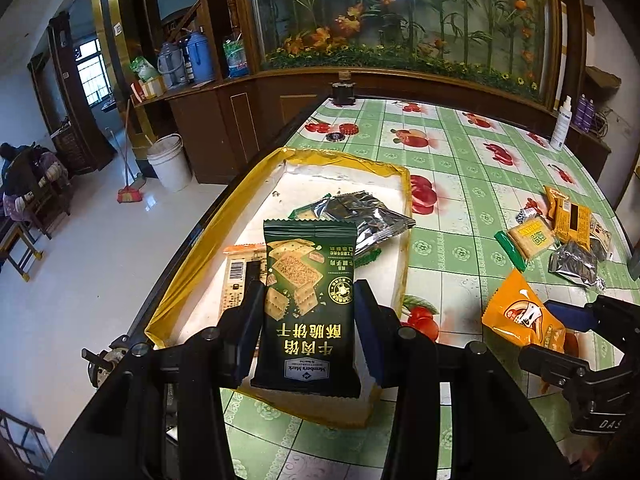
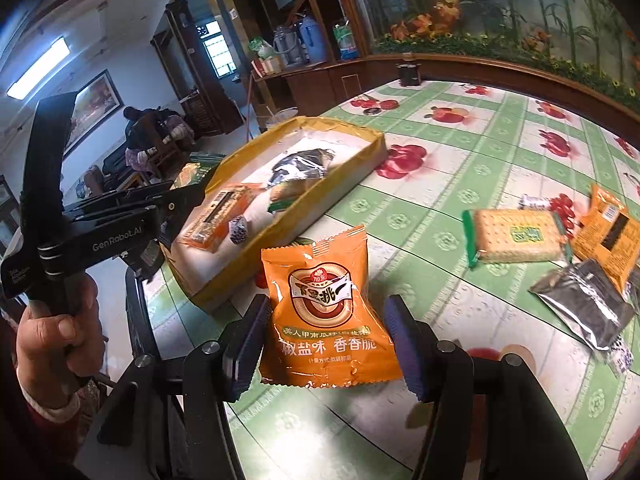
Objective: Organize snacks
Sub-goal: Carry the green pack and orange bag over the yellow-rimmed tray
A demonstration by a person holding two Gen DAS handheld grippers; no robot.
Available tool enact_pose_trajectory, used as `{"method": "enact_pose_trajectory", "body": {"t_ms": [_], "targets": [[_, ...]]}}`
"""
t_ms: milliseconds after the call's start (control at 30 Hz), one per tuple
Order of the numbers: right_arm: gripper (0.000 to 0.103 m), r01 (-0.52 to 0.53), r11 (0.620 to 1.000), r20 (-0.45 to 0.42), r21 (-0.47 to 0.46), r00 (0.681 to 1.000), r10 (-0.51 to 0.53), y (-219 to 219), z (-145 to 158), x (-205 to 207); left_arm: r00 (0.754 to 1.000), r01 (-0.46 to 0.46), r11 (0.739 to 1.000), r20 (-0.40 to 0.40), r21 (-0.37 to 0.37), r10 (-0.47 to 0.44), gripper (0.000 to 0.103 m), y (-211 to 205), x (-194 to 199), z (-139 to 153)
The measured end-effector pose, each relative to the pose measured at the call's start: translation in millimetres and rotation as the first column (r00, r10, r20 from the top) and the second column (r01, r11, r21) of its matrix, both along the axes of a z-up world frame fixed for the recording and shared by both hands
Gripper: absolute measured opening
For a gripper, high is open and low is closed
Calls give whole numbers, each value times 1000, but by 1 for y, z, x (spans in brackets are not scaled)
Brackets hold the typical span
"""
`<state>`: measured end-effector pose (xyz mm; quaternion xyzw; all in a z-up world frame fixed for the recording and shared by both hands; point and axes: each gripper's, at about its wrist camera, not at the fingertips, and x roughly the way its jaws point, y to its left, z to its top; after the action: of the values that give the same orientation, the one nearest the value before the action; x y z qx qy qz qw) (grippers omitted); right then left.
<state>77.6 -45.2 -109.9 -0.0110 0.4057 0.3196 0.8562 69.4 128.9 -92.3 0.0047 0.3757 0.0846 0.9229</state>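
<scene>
My left gripper [image 1: 310, 312] is shut on a dark green cracker packet [image 1: 310, 300] and holds it over the near end of the yellow-rimmed tray [image 1: 192, 268]. The tray holds a silver packet [image 1: 360, 216] and an orange packet [image 1: 240, 276]. My right gripper [image 2: 330, 336] is shut on an orange seed packet [image 2: 326, 316], held above the table just right of the tray [image 2: 360, 160]. The orange packet and right gripper also show in the left wrist view [image 1: 520, 312]. The left gripper shows at the left of the right wrist view [image 2: 188, 196].
Loose snacks lie on the green fruit-print tablecloth at the right: a biscuit pack [image 2: 516, 236], an orange packet [image 2: 608, 232], a silver packet [image 2: 584, 304]. A white spray bottle [image 1: 560, 124] and a dark jar [image 1: 343, 92] stand at the far edge. The table's left edge drops to the floor.
</scene>
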Motion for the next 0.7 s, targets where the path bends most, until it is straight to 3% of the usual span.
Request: {"method": "enact_pose_trajectory", "body": {"t_ms": [700], "targets": [[60,-121,993,-1,14,993,121,103,-4,28,990,-139,990,-31,-35,138,43,62,7,-16]]}}
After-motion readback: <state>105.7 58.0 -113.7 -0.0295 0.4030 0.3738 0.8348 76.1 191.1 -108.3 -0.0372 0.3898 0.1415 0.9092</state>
